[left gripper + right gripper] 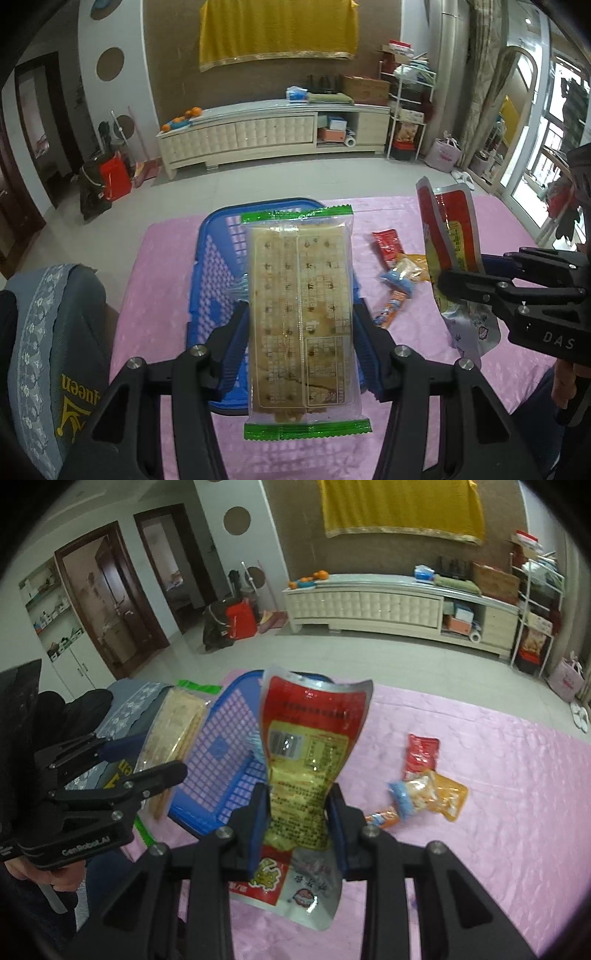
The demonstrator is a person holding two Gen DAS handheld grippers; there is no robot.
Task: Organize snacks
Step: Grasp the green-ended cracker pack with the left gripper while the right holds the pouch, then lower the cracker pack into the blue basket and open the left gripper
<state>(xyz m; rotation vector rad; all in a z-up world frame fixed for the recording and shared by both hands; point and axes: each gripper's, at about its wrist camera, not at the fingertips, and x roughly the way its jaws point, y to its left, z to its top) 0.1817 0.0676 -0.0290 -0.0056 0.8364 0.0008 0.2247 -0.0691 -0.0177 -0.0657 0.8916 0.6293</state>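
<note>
My left gripper [301, 339] is shut on a clear cracker pack with green ends [300, 317], held lengthwise above the blue plastic basket [212, 266]. My right gripper [297, 823] is shut on a red and yellow snack pouch [306, 760], pinched at its middle so the top flares out. In the left wrist view the right gripper [454, 284] and its pouch [448, 229] hang to the right of the basket. In the right wrist view the left gripper [147, 757] holds the crackers [173, 723] left of the basket [225, 760].
On the pink tablecloth [498, 812] lie a small red packet [423, 753], a yellow packet [439, 794] and an orange and blue stick snack [388, 816]. A grey chair back with lace trim [51, 350] stands at the left. The floor and a long cabinet [273, 129] lie beyond.
</note>
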